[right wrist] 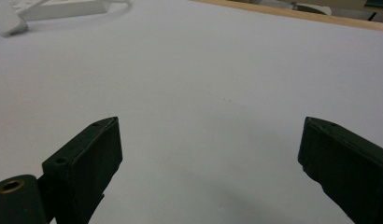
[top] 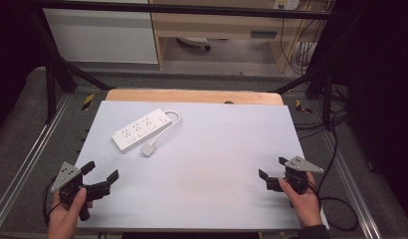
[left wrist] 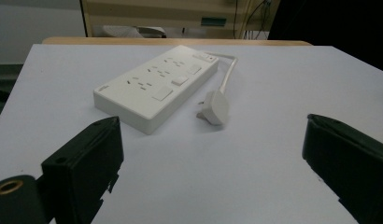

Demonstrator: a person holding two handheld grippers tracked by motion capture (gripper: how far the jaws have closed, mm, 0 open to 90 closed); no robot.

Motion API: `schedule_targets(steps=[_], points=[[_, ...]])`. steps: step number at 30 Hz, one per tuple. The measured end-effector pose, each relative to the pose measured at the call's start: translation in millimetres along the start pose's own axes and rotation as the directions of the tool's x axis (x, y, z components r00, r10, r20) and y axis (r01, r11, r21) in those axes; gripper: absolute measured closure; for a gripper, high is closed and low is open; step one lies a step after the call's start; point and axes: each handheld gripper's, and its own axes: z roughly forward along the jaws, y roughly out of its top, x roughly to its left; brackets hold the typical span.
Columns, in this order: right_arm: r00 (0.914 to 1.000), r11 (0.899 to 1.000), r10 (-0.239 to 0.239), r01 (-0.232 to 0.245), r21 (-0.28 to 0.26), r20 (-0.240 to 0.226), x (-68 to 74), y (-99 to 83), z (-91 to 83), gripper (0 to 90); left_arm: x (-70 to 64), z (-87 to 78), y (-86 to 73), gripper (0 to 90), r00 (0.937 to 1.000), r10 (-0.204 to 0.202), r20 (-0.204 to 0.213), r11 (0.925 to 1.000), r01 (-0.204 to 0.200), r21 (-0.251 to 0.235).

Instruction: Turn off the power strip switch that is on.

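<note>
Power strip (top: 141,130) lies flat on the worktop (top: 207,164), in the far-left part, set at an angle so one end points toward the far edge and the other toward the left edge. It is white, with three rows of sockets on its top face, each with a switch beside it. A white cord (top: 175,118) leaves its far end, loops round and runs back toward the near side, ending in a white plug (top: 148,150). The plug rests on the worktop just beside the strip's long side, apart from it by a small gap.

In the left gripper view the strip (left wrist: 157,84) sits ahead and slightly left of centre, with the plug (left wrist: 214,107) to its right, prongs pointing left toward the strip.

The left claw (top: 99,174) is near the near-left corner of the worktop, held in a hand (top: 67,211). Its jaws stand wide apart and hold nothing; they point toward the strip, well apart from it.

The right claw (top: 273,170) is near the right edge, toward the near-right corner, held in the other hand (top: 304,199). Its jaws are also spread wide with nothing between them. In the right gripper view bare worktop (right wrist: 213,93) lies between the jaws, and the plug (right wrist: 7,21) shows at the top-left corner of that view.
</note>
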Motion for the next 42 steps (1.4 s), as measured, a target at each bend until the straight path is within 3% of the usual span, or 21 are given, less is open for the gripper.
schedule_targets(steps=[5, 17, 23, 26, 32, 36, 38, 42], points=[[0.9999, 1.0, -0.014, 0.014, 0.011, 0.005, 0.5, -0.3, 0.3, 6.8, 0.6, -1.1, 0.0, 5.4, 1.0, -0.003, -0.005, 1.0, 0.003, -0.001], [0.9999, 1.0, 0.001, -0.002, -0.02, -0.014, 2.2, 1.3, 0.5, 6.3, -0.9, -2.4, 2.2, 5.1, 0.9999, -0.01, 0.004, 0.9998, 0.011, -0.016], [0.9978, 0.997, 0.051, -0.053, -0.056, -0.043, 2.4, 3.3, 0.2, 5.9, -1.9, -2.6, 3.7, 5.0, 0.9999, -0.006, 0.011, 0.9995, 0.007, -0.029], [0.9977, 0.997, 0.056, -0.058, -0.055, -0.037, 2.0, 2.6, -0.4, 5.9, -2.3, -2.4, 5.2, 5.2, 0.9996, -0.022, 0.017, 0.9989, 0.023, -0.042], [0.9982, 0.997, 0.045, -0.047, -0.057, -0.039, 4.4, 3.2, -1.5, 5.7, 0.0, 5.9, 12.2, 6.5, 0.9987, -0.051, 0.0, 0.9985, 0.051, -0.02], [0.9988, 0.999, 0.017, -0.019, -0.04, -0.046, 7.0, 3.0, 1.3, 5.6, -4.8, 17.2, 24.4, 6.5, 1.0, -0.006, 0.002, 1.0, 0.006, 0.006], [0.9987, 0.999, 0.012, -0.014, -0.037, -0.05, 7.7, 3.1, 1.6, 5.6, -5.8, 20.0, 27.1, 6.5, 1.0, -0.005, 0.007, 0.9999, 0.005, 0.012], [0.999, 0.999, 0.012, -0.013, -0.03, -0.043, 7.7, 2.8, 1.1, 5.6, -13.6, 35.9, 42.5, 9.3, 0.9989, 0.02, 0.043, 0.9991, -0.022, 0.036]])
